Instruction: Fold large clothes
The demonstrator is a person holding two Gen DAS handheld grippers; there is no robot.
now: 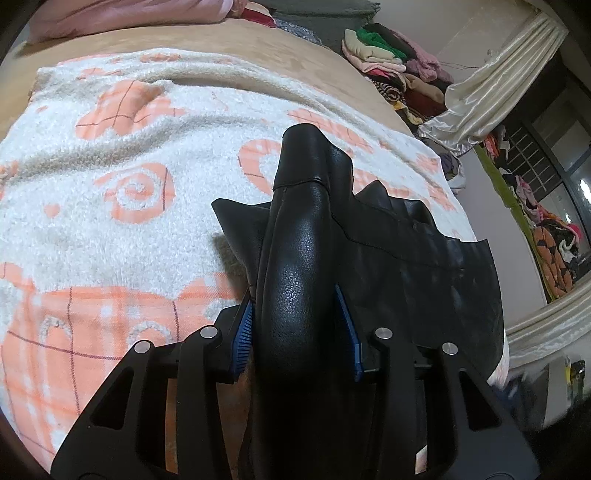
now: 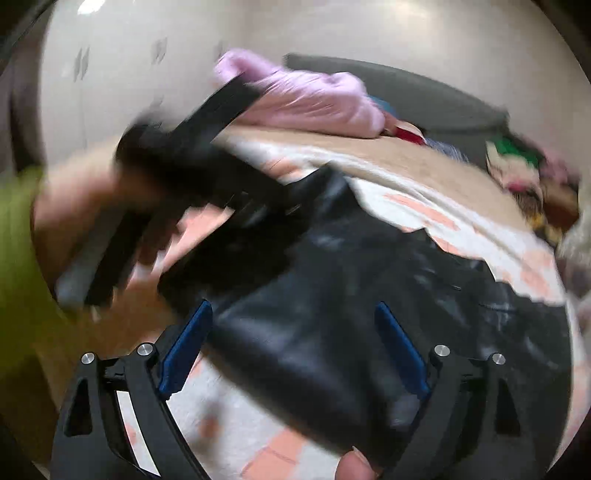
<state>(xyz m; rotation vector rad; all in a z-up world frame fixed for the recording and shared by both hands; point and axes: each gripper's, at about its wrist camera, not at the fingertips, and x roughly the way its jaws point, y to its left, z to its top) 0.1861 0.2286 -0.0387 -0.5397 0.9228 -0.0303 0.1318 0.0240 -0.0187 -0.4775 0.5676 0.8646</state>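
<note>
A black leather garment lies on a white and orange blanket on the bed. My left gripper is shut on a rolled fold of the garment, which sticks up between its blue pads. In the blurred right wrist view, the garment lies between the wide-apart blue pads of my right gripper, which is open. The left gripper and the hand holding it show at the upper left there.
A pink pillow lies at the head of the bed. A heap of mixed clothes sits at the far right of the bed. A cream curtain and more clothes are beyond the bed's right edge.
</note>
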